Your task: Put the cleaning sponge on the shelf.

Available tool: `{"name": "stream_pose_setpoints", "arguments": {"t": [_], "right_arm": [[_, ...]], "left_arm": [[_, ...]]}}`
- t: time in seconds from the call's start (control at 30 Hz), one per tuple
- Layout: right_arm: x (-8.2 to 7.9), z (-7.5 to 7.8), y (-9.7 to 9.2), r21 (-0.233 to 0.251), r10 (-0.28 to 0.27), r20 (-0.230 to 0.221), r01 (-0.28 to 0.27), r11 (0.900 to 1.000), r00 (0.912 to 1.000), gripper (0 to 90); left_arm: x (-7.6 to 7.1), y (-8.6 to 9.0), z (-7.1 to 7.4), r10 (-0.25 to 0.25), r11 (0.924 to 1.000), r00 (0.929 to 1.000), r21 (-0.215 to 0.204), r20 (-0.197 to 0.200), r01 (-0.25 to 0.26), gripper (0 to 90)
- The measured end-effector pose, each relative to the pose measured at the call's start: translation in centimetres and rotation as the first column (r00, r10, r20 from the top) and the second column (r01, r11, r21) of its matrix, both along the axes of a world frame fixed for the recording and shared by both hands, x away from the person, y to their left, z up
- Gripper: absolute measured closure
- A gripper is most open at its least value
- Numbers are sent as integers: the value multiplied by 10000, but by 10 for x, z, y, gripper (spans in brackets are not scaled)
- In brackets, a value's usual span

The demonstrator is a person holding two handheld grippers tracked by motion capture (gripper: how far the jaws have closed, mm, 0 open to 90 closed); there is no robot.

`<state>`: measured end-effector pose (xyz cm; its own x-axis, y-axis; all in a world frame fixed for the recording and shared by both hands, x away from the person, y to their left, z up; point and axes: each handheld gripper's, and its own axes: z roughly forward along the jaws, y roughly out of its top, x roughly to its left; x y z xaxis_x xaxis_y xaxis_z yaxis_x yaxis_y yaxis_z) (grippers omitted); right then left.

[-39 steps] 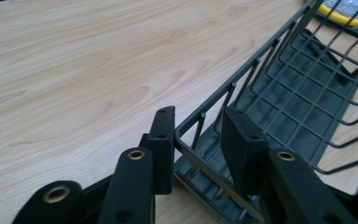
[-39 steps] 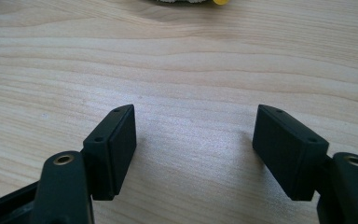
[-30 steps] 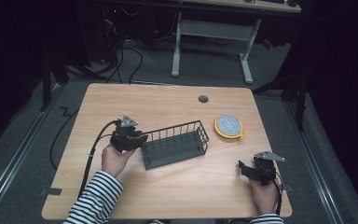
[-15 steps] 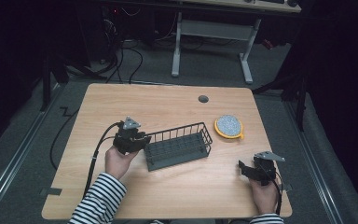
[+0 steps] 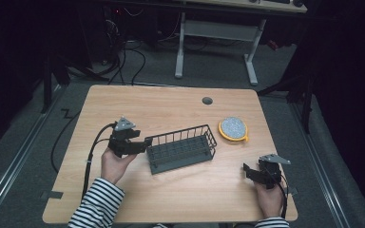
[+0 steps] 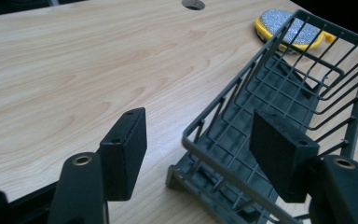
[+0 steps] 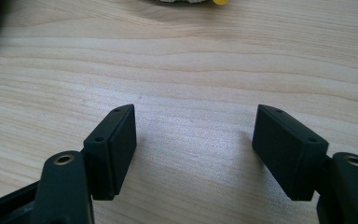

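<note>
Now the left gripper [image 5: 145, 144] sits at the left short end of the grey wire basket [image 5: 183, 148], which rests near the middle of the tabletop [image 5: 161, 107], its long side running roughly left to right and tilted slightly away at the right. In the left gripper view its jaws have just been opening and stand apart on either side of the basket's end wall [image 6: 223, 154]: one pad is outside the rim over bare wood, the other is inside the basket above its grid floor. Neither pad presses on the wire, so the basket is between the jaws but not clamped. The person's left hand [image 5: 115, 164], with a striped sleeve [image 5: 95, 204] behind it, holds the gripper from below, and a black cable [image 5: 91, 152] loops back from it toward the table's near edge.

Beyond the basket's right end, apart from it, lies a round yellow scouring pad [image 5: 233, 128] with a silvery top; it also shows past the basket's far corner in the left gripper view [image 6: 291, 29]. A small dark grommet hole [image 5: 207, 100] sits farther back in the wood.

The right gripper [image 5: 248, 172] rests near the front right corner of the tabletop, well apart from the basket, held by the right hand [image 5: 268, 197]. Its jaws are spread wide over bare wood with nothing between them [image 7: 193, 140].
</note>
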<state>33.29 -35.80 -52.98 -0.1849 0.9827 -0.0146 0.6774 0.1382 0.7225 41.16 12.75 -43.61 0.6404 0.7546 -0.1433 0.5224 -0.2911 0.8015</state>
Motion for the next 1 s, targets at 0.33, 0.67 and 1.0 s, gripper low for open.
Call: {"name": "stream_pose_setpoints", "arguments": {"t": [0.33, 0.67, 1.0], "right_arm": [[0, 0, 0, 22, -23, -14, 23, 10000, 10000, 304], [0, 0, 0, 5, -7, -4, 7, 10000, 10000, 304], [0, 0, 0, 17, -19, -12, 19, 10000, 10000, 304]], "left_arm": [[-8, 36, -2, 595, 9949, 9980, -805, -222, -611, 379], [-22, 61, -2, 1171, 9874, 9931, -1063, -101, -1175, 384], [-34, 85, -16, 1701, 9811, 9849, -882, -332, -1724, 381]]}}
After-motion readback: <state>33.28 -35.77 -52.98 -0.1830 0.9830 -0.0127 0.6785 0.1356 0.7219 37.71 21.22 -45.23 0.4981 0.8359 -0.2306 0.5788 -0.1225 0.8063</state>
